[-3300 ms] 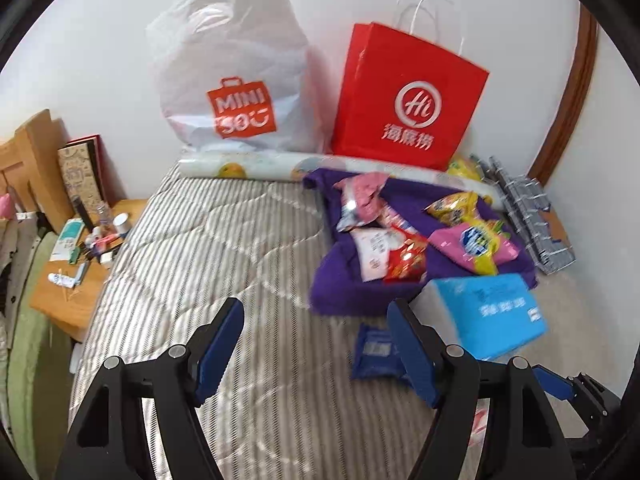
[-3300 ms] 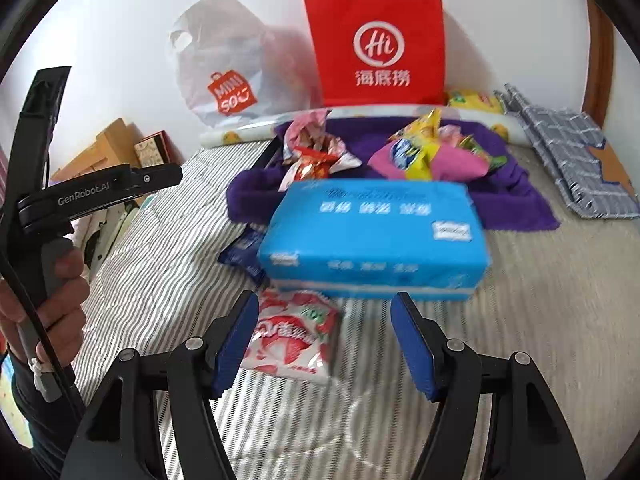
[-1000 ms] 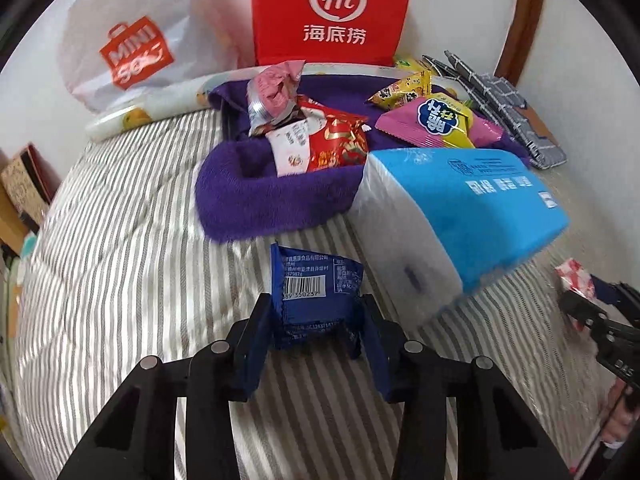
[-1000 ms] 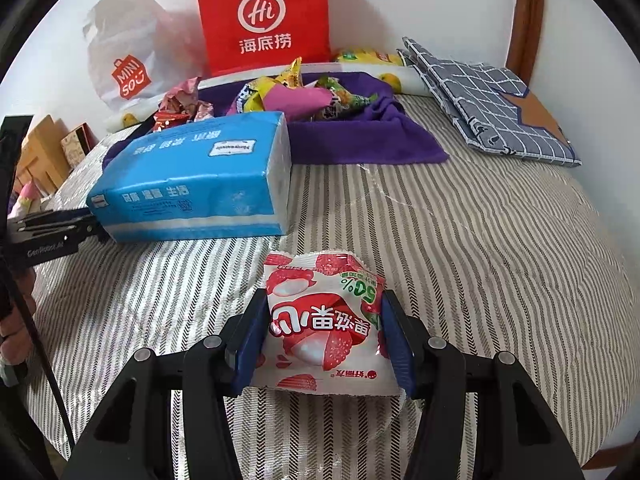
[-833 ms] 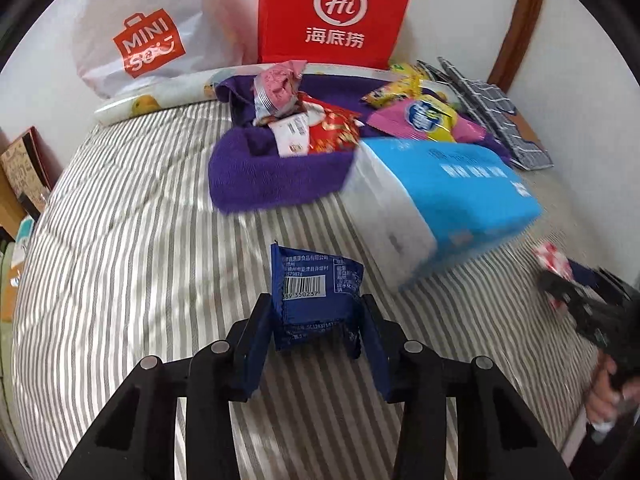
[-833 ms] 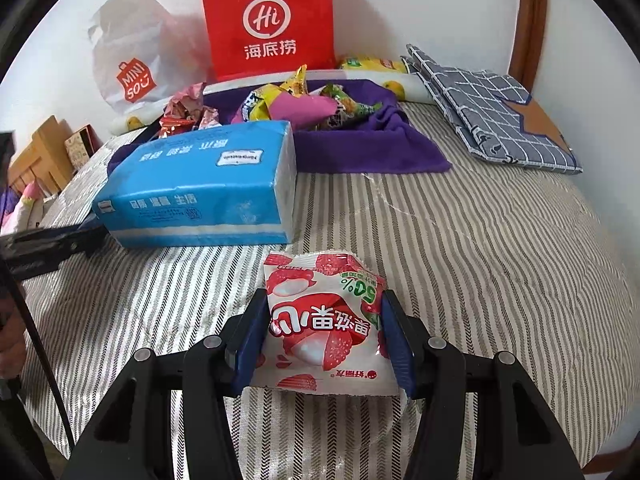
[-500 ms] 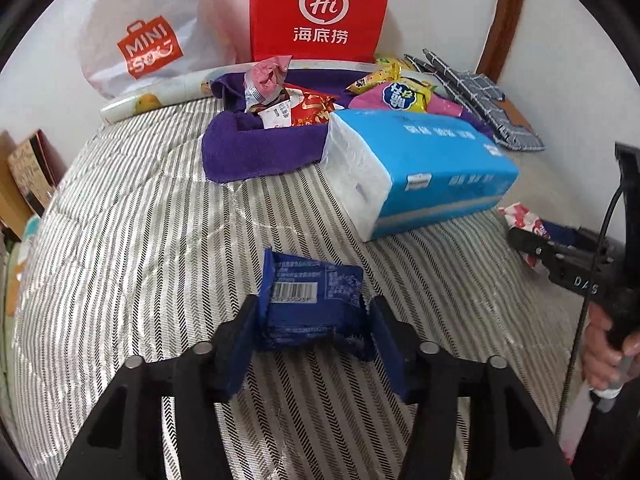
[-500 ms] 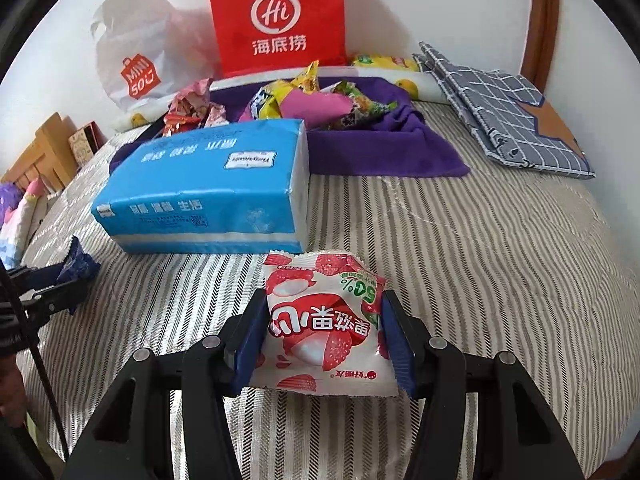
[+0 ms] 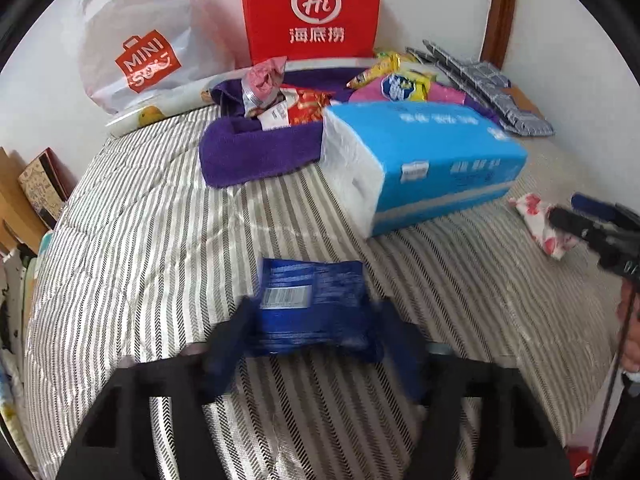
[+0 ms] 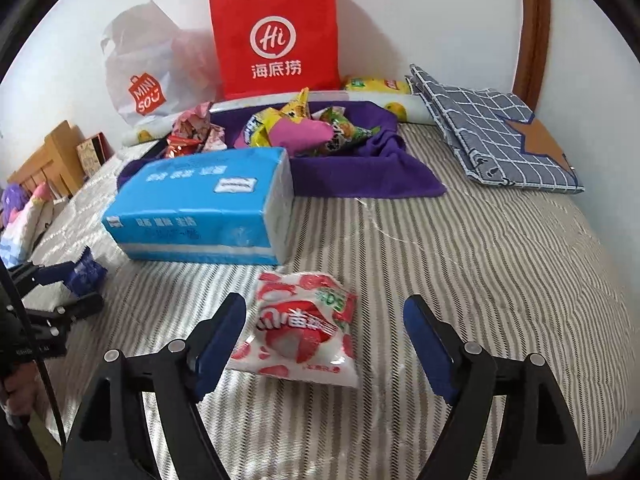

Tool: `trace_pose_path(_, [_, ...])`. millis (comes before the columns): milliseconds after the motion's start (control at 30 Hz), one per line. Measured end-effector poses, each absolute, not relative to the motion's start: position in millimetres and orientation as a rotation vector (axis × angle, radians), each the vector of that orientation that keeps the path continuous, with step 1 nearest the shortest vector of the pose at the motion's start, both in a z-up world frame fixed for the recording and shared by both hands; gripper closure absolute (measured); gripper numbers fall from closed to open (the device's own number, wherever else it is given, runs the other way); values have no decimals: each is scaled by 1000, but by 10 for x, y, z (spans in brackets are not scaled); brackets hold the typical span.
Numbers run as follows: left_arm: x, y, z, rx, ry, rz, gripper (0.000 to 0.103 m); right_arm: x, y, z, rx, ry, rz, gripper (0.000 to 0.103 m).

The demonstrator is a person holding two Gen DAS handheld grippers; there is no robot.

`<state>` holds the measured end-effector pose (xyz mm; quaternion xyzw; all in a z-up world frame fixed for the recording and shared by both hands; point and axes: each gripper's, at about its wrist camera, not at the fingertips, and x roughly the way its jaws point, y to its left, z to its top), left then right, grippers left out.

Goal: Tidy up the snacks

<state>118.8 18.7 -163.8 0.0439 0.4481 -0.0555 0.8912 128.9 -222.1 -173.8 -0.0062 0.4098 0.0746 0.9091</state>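
My left gripper point(image 9: 316, 344) is blurred by motion; its jaws stand apart around a dark blue snack packet point(image 9: 310, 304) that lies on the striped bed. My right gripper point(image 10: 324, 340) is open, and a red-and-white lychee snack bag point(image 10: 300, 332) lies loose on the bed between its fingers. That bag also shows at the right in the left wrist view point(image 9: 540, 224). A purple towel point(image 10: 360, 172) at the back holds several snack packets point(image 10: 296, 128). The blue packet and left gripper show at the left edge of the right wrist view point(image 10: 82, 276).
A blue tissue pack point(image 10: 200, 208) lies in front of the towel. A red paper bag point(image 10: 276, 36) and a white Miniso bag point(image 10: 148, 76) lean on the wall. A folded checked cloth point(image 10: 496, 132) lies back right. A wooden side table point(image 10: 52, 160) stands left of the bed.
Both grippers have opened: the right let go of the lychee bag, which now lies on the bed; the left's jaws have spread and the blue packet rests on the bed.
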Motion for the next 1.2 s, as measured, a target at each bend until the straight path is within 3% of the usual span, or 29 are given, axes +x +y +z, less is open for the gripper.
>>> trace_pose_path(133, [1284, 193, -1643, 102, 909, -76, 55, 1282, -2264, -1732, -16, 835, 157, 22])
trace_pose_path(767, [1422, 284, -1688, 14, 932, -35, 52, 1428, -2200, -1906, 68, 922, 226, 25])
trace_pose_path(933, [1427, 303, -1690, 3, 930, -45, 53, 1441, -2132, -1935, 17, 921, 194, 32])
trace_pose_path(1033, [1427, 304, -1689, 5, 930, -47, 53, 1412, -2098, -1921, -10, 906, 212, 47])
trace_pose_path(1200, [1416, 311, -1683, -5, 928, -60, 53, 1356, -2146, -1875, -16, 899, 246, 50])
